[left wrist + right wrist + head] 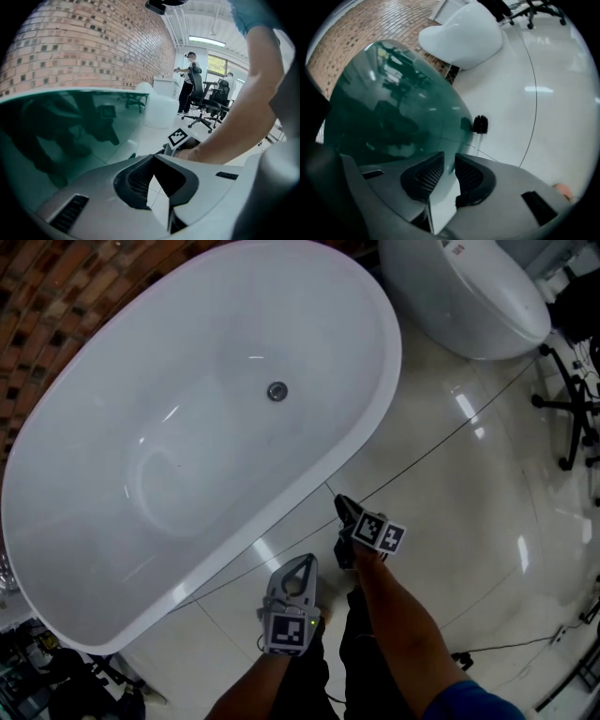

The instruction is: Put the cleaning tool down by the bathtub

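Note:
A black-bristled brush [480, 124] on a thin pale handle stands upright on the floor, against the dark glossy outer wall of the bathtub [403, 103]. In the head view the brush is hidden under the white bathtub rim [389, 343]. My right gripper [450, 161] points at the tub wall just short of the brush. Its jaws stand a narrow gap apart with nothing pressed between them, and the handle runs down behind the right finger. In the head view the right gripper [343, 505] is low beside the tub. My left gripper [302, 563] hangs behind it, tips together and empty [153, 159].
A second white fixture [469, 296] stands past the tub's end. Office chair legs [567, 409] are at the right edge, and a person stands by several chairs [206, 103] farther off. A brick wall [56, 296] runs behind the tub. A thin cable [506, 648] lies on the glossy tiles.

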